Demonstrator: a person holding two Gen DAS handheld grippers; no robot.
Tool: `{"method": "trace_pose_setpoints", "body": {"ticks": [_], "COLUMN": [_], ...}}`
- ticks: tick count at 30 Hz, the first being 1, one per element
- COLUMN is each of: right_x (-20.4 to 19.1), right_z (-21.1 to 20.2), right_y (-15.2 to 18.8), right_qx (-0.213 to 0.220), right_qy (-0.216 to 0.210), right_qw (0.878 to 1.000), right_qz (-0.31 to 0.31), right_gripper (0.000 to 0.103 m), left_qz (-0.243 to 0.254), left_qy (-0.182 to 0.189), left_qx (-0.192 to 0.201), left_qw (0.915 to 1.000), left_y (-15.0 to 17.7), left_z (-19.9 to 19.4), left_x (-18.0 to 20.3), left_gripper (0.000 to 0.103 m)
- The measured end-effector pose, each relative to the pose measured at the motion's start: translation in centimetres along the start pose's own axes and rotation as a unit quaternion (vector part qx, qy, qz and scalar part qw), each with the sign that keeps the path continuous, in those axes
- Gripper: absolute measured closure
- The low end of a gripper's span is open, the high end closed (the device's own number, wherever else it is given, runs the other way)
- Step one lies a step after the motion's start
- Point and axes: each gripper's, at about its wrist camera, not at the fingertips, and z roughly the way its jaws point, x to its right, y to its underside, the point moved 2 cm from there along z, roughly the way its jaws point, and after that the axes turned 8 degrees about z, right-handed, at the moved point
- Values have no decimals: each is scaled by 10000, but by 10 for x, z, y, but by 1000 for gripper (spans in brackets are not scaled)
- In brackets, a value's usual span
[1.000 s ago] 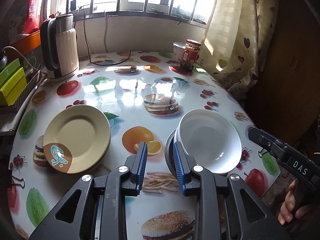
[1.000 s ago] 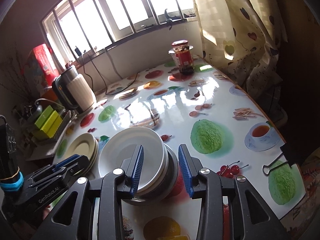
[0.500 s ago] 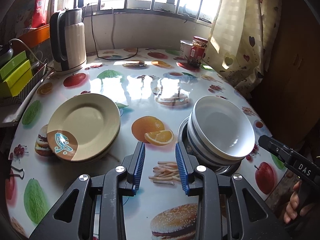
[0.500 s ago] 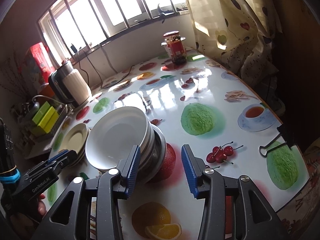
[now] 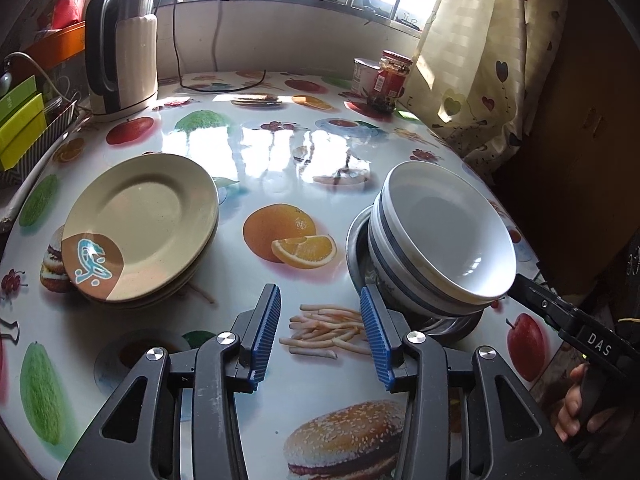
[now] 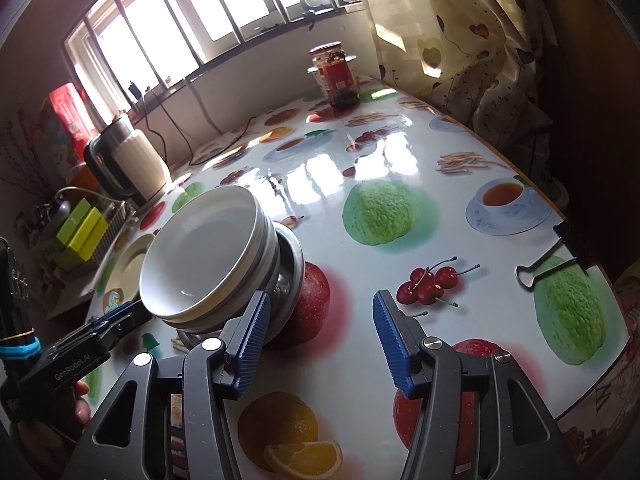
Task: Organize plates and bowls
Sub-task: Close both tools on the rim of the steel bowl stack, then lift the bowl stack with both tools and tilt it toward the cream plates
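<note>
Jaws of left gripper (image 5: 320, 330) and right gripper (image 6: 318, 334): just opening, spread, nothing between | bowl stack (image 5: 440, 240): tilted in metal dish (image 5: 356, 240) on desk (image 5: 280, 168), glazed, slippery, breakable; pinch rim | plate stack (image 5: 140, 224): left, stiff; pinch edge

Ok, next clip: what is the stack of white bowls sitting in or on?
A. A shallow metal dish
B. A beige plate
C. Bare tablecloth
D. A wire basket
A. The stack of white bowls sits tilted inside a shallow metal dish, whose shiny rim shows beneath it in both wrist views; the beige plates lie apart, across the table.
</note>
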Motion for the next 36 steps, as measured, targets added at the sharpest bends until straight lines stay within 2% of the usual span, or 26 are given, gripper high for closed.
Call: {"method": "trace_pose_setpoints", "body": {"ticks": [7,10,13,15,25,31,33,36], "right_x": [3,3,2,2,3,6,8,12], "right_z": [9,13,17,20,31,37,40,41], "right_y": [2,2,2,1,-2,-5,-6,-7], "right_qx": [-118,-152,-163,-185,-225,-268,-296,-358], "right_qy": [-30,-30,-31,-37,-5,-167,-282,-563], "right_qw": [9999,9999,9998,9998,9997,9995,9992,9977], "right_qz": [36,-8,-56,-70,-62,-21,-8,81], "right_gripper": [45,45,45,45,45,45,47,58], "left_qz": [-50,-251,-236,-289,-255,-435,-494,-712], "left_qy": [78,344,251,372,438,589,716,944], "left_qx": [-81,-146,-202,-205,-178,-148,-161,-233], "left_qw": [9999,9990,9992,9987,9986,9972,9961,9927], "left_y": [-1,-1,-1,-1,-7,-8,-7,-4], "left_z": [8,13,18,21,27,32,34,39], "left_x": [1,-3,-3,-3,-2,-5,-5,-9], "left_gripper": [60,60,60,60,60,61,61,61]}}
